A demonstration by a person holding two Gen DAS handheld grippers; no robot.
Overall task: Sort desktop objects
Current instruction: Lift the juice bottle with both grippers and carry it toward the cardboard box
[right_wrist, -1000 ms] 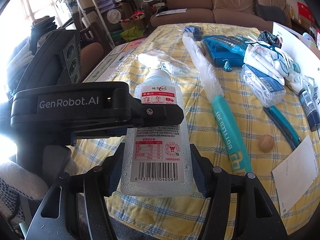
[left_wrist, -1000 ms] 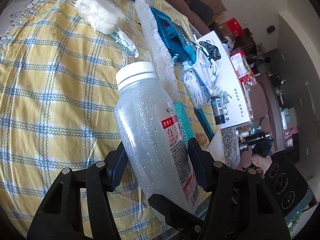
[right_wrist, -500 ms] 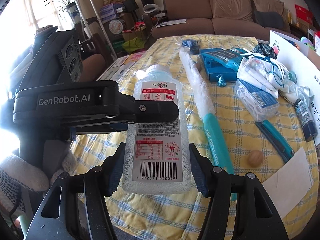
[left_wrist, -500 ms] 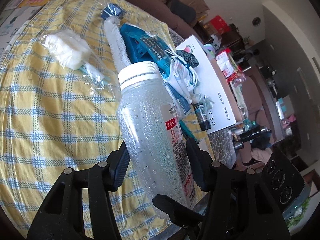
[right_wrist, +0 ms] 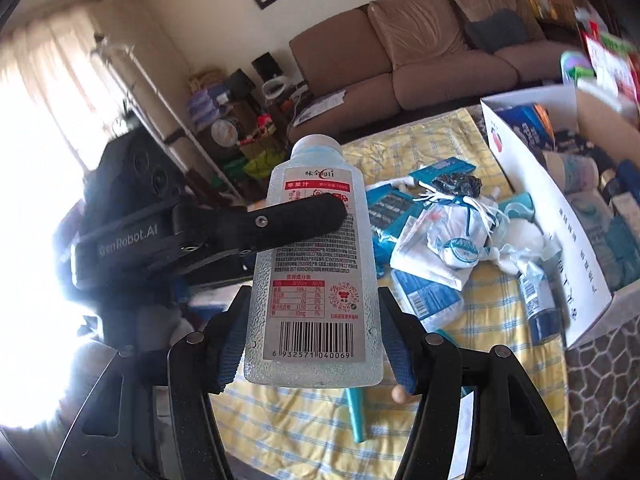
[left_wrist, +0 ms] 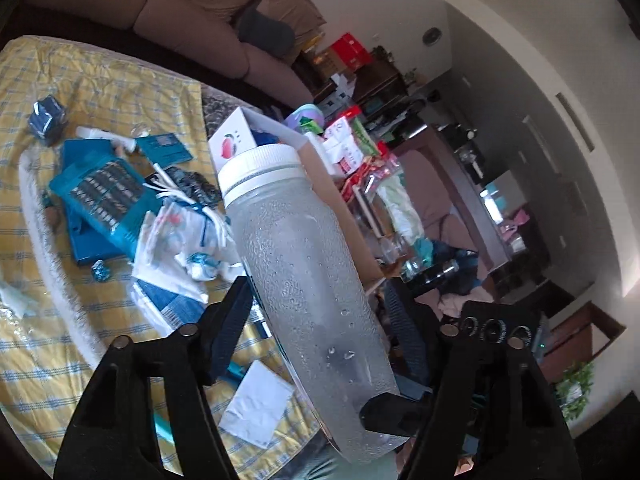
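Note:
A clear plastic juice bottle [left_wrist: 308, 280] with a white cap and a red-and-white label [right_wrist: 316, 276] is held upright in the air by both grippers. My left gripper [left_wrist: 320, 312] is shut on the bottle, one finger on each side. My right gripper [right_wrist: 314, 344] is shut on the bottle's lower part. A finger of the left gripper [right_wrist: 280, 220] crosses the bottle's label in the right wrist view. The yellow checked table [left_wrist: 24, 344] lies below. An open white cardboard box [right_wrist: 560, 240] with several items inside stands to the right.
On the table lie a blue packet [left_wrist: 100, 196], white drawstring bags [right_wrist: 452, 236], a white bottle brush [left_wrist: 52, 264] with a teal handle [right_wrist: 356, 412], a dark small bottle [right_wrist: 540, 304], a white paper [left_wrist: 260, 408] and a small tan ball [right_wrist: 398, 394]. A brown sofa [right_wrist: 432, 48] stands behind.
Both grippers have lifted the bottle higher and swung it right, toward the white box. The table now sits lower and further left in both views.

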